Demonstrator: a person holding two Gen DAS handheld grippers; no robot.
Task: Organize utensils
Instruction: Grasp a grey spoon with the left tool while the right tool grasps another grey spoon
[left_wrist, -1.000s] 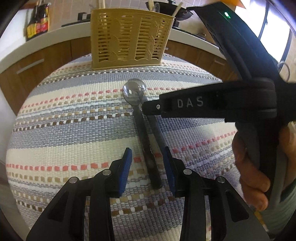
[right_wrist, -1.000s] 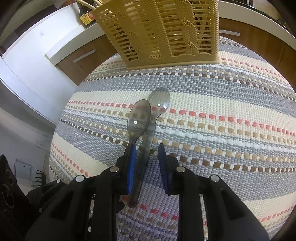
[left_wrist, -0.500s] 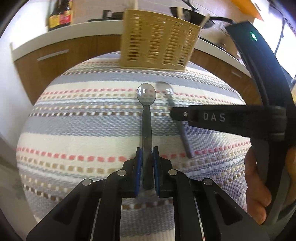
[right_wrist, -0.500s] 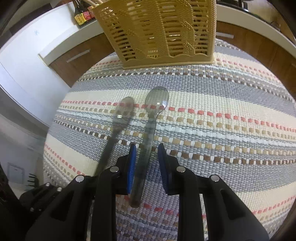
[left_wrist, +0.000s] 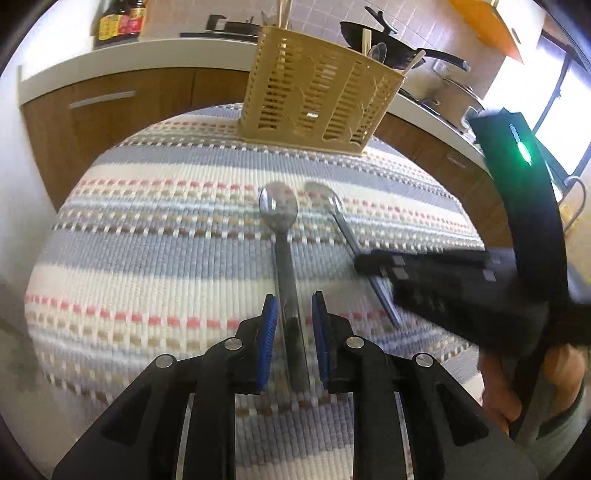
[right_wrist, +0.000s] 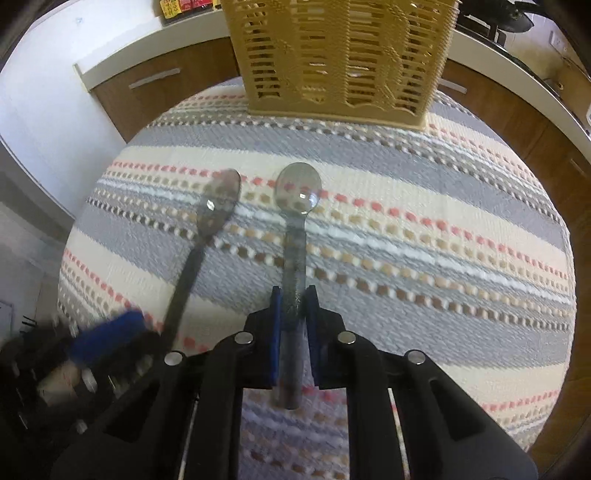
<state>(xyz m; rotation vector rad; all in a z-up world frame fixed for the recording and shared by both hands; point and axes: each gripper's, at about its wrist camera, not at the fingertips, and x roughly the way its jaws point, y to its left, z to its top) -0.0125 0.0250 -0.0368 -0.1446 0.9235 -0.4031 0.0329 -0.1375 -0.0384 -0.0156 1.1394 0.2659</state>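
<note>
Two grey spoons lie side by side on a striped woven mat (left_wrist: 155, 266), bowls toward a tan slotted utensil basket (left_wrist: 314, 99) (right_wrist: 343, 55). My left gripper (left_wrist: 294, 325) straddles the handle of the darker spoon (left_wrist: 284, 254). Its jaws are opening, with a thin gap showing beside the handle. My right gripper (right_wrist: 294, 314) is closing, and its blue pads press the handle of the translucent spoon (right_wrist: 295, 229). In the left wrist view the right gripper (left_wrist: 364, 264) comes in from the right over that spoon (left_wrist: 332, 206). The right wrist view shows the darker spoon (right_wrist: 210, 218) and a blurred blue left pad (right_wrist: 107, 338).
The basket stands at the mat's far edge and holds chopsticks and a spoon (left_wrist: 378, 51). Behind it a white counter (left_wrist: 129, 55) carries sauce bottles (left_wrist: 118, 20) and a wok (left_wrist: 373, 35) above wooden cabinets. A hand (left_wrist: 517, 384) grips the right tool.
The two spoons overlapped; the left gripper shut on the darker one, drew it aside to the left, then loosened. The right gripper's jaws narrowed onto the translucent spoon's handle.
</note>
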